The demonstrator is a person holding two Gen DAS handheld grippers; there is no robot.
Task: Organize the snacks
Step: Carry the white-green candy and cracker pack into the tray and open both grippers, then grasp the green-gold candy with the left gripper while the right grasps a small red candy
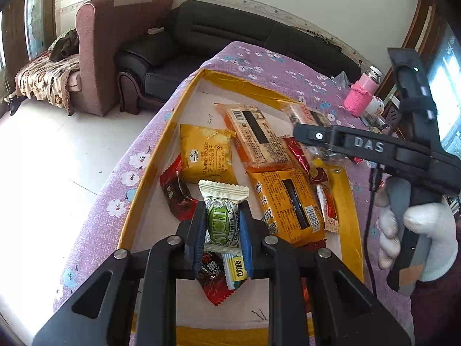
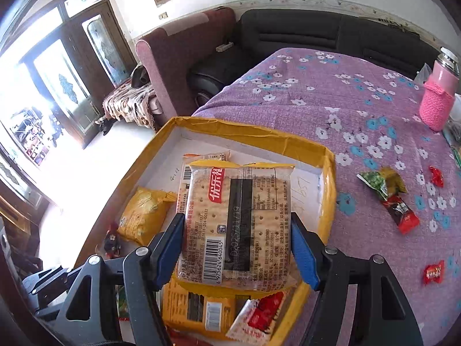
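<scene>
A shallow box with yellow walls (image 1: 173, 132) lies on the purple flowered cloth and holds several snack packs. Over its near end, my left gripper (image 1: 222, 222) is shut on a silver and green snack packet (image 1: 220, 216), which stands upright between the blue pads. My right gripper (image 2: 237, 230) is shut on a clear pack of crackers (image 2: 239, 216), held above the box (image 2: 245, 128). In the left wrist view that pack (image 1: 305, 115) hangs over the box's far right corner, beside one of the right gripper's fingers (image 1: 345, 141) and a white-gloved hand (image 1: 417, 236).
In the box lie a yellow sandwich-cracker bag (image 1: 206, 155), two orange cracker packs (image 1: 259, 138) and small red packets. Loose sweets (image 2: 389, 193) lie on the cloth to the right of the box. A pink-sleeved bottle (image 2: 439, 98) stands at the far right. Sofas stand behind the table.
</scene>
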